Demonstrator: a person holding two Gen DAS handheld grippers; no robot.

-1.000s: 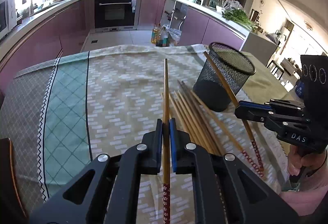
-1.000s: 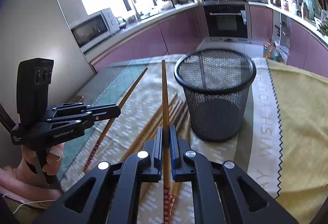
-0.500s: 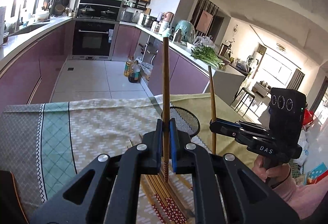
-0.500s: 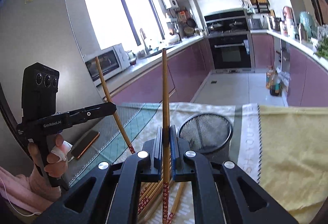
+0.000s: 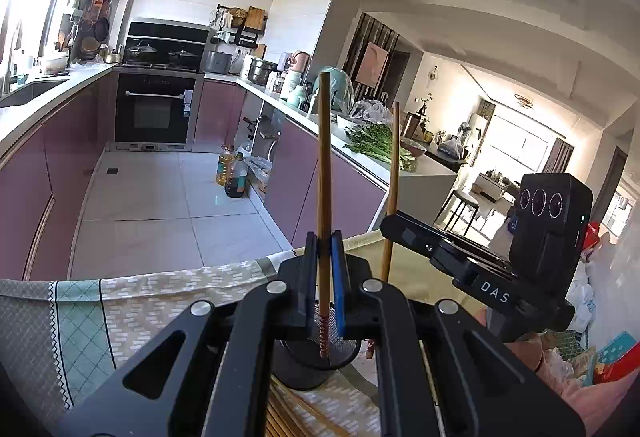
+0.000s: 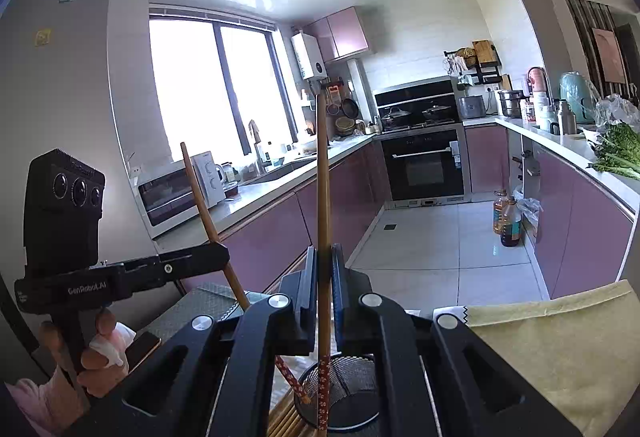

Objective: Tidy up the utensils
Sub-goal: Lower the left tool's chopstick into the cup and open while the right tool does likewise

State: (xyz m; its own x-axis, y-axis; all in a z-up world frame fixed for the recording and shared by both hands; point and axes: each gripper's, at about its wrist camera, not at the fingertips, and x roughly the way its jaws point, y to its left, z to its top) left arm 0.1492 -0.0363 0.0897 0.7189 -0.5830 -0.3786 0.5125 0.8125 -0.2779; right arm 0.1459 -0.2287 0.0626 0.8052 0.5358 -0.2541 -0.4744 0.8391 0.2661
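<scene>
My left gripper (image 5: 323, 237) is shut on a wooden chopstick (image 5: 322, 165) held upright, its patterned end hanging over the black mesh cup (image 5: 312, 365). My right gripper (image 6: 323, 249) is shut on a second chopstick (image 6: 322, 197), also upright, its patterned end down inside the mesh cup (image 6: 352, 397). In the left wrist view the right gripper (image 5: 390, 223) stands just right of mine with its chopstick (image 5: 393, 165). In the right wrist view the left gripper (image 6: 222, 255) holds its chopstick (image 6: 202, 197) tilted, lower end at the cup rim. Several loose chopsticks (image 5: 288, 417) lie on the tablecloth.
A patterned tablecloth (image 5: 132, 301) covers the table, with a yellow cloth (image 6: 560, 349) to the right. A phone (image 6: 144, 347) lies near the left hand. Kitchen counters, an oven (image 5: 154, 109) and oil bottles (image 5: 232, 177) stand on the floor beyond the table.
Both grippers have tilted up from lying flat to upright, each keeping its chopstick, and have moved over the mesh cup so the patterned ends point down into it.
</scene>
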